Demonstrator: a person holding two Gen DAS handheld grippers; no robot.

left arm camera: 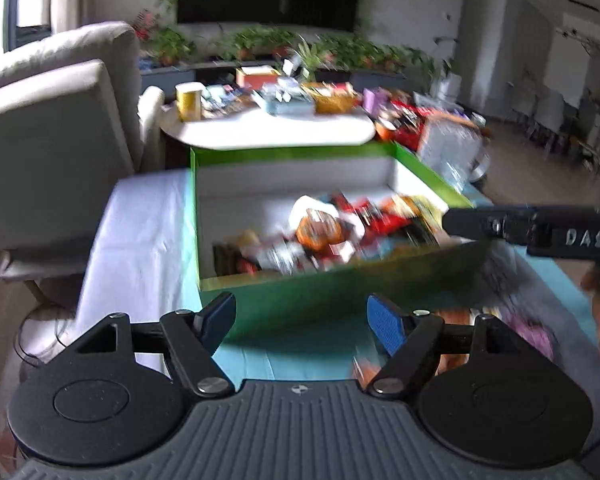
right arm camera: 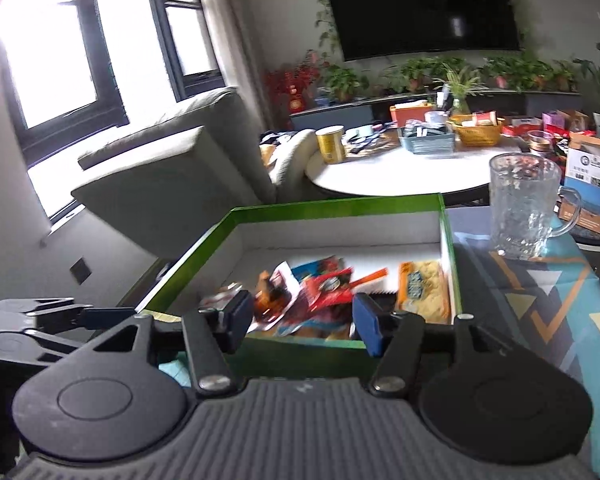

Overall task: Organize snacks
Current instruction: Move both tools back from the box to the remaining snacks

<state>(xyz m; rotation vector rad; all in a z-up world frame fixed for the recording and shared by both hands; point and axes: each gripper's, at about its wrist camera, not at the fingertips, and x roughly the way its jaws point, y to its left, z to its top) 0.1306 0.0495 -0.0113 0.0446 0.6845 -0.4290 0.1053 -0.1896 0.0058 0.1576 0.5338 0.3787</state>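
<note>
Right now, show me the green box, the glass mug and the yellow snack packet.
green box (right arm camera: 332,203): right wrist view, far rim.
glass mug (right arm camera: 524,208): right wrist view, body.
yellow snack packet (right arm camera: 424,292): right wrist view, packet middle.

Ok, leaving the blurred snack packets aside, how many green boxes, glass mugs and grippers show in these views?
green box: 1
glass mug: 1
grippers: 2, the left gripper and the right gripper, both open and empty
Total: 4
</note>
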